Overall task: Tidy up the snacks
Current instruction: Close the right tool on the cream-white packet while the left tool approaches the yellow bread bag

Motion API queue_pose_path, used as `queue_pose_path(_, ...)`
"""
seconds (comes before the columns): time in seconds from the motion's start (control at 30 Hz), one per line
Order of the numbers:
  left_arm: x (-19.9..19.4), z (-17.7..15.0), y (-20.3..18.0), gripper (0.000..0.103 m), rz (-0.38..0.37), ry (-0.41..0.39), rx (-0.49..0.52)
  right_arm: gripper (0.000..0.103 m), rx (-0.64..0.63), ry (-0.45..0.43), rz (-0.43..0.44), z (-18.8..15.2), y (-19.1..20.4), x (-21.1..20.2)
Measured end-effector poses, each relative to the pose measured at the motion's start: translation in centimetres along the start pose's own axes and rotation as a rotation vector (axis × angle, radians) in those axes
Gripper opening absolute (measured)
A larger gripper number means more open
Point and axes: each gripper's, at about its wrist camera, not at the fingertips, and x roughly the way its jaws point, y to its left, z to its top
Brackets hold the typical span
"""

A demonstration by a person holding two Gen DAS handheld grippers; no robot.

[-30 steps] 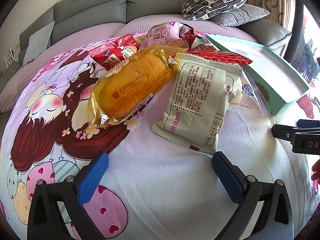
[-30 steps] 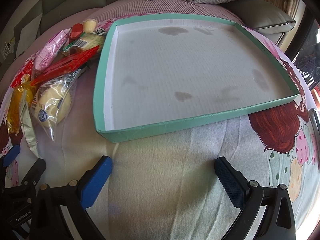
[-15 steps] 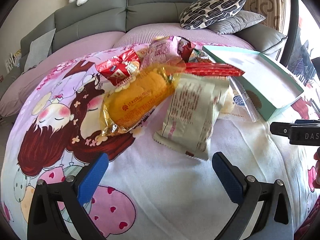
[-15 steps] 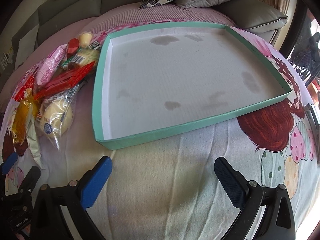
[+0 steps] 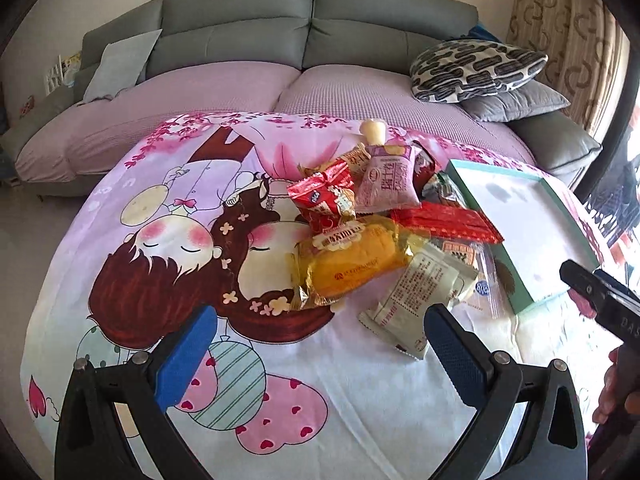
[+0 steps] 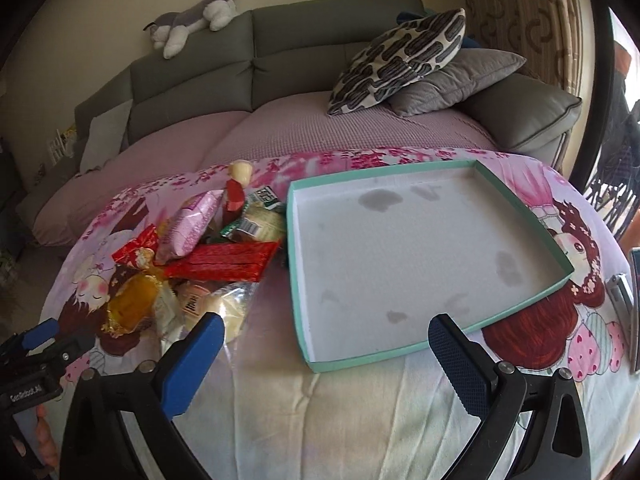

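Observation:
A heap of snack packets lies on the cartoon-print cloth: a yellow bread packet (image 5: 352,262), a pale green-white packet (image 5: 420,296), a long red packet (image 5: 448,222), a pink packet (image 5: 388,180) and a red-white one (image 5: 324,200). To their right stands a shallow teal box (image 6: 298,280) with a white inside that holds nothing. My left gripper (image 5: 320,344) is open, hanging just short of the heap. The right gripper (image 6: 326,350) is open too, in front of the box's near edge. In the right wrist view the heap shows as the long red packet (image 6: 224,262) and pink packet (image 6: 192,226).
Behind the cloth runs a grey sofa (image 6: 280,56) with a patterned cushion (image 6: 404,56), a grey cushion (image 6: 456,80) and a plush toy (image 6: 192,16). A curtain (image 6: 520,12) hangs at the right. A flat metal-edged object (image 6: 634,304) lies at the cloth's right edge.
Both grippers have pulled back and risen away from the snacks and the box, so the sofa has come into view. Nothing on the cloth has moved.

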Motion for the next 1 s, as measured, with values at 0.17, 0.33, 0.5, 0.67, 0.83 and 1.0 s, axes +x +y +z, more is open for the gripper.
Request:
queue_pose_path(0.17, 0.5, 1.7, 0.3, 0.103, 0.044, 0.052, -0.06, 0.103, -0.035, 0.063, 0.111, -0.2, 3.2, 1.1)
queue_pose_path(0.33, 1.4, 3.9, 0.4, 0.103, 0.003, 0.085, -0.162, 0.097, -0.047, 0.093, 0.189, -0.5, 5.2, 1.7)
queue_pose_path(0.5, 2.4, 5.1, 0.5, 0.103, 0.005, 0.111, -0.273, 0.082, -0.05, 0.128, 0.237, -0.8, 6.4, 2.3)
queue_pose_path(0.67, 3.5, 5.5, -1.2, 0.103, 0.008, 0.122, -0.262, 0.072, -0.077, 0.147, 0.28, -1.4, 7.4, 2.6)
queue_pose_path(0.83, 5.1, 5.1, -1.1, 0.103, 0.017, 0.146, -0.24, 0.062, -0.072, 0.194, 0.325, -2.1, 7.7, 3.8)
queue_pose_path(1.0, 5.4, 5.0, 0.8, 0.103, 0.034, 0.145, -0.299, 0.056, -0.06, 0.242, 0.377, -2.5, 8.3, 5.1)
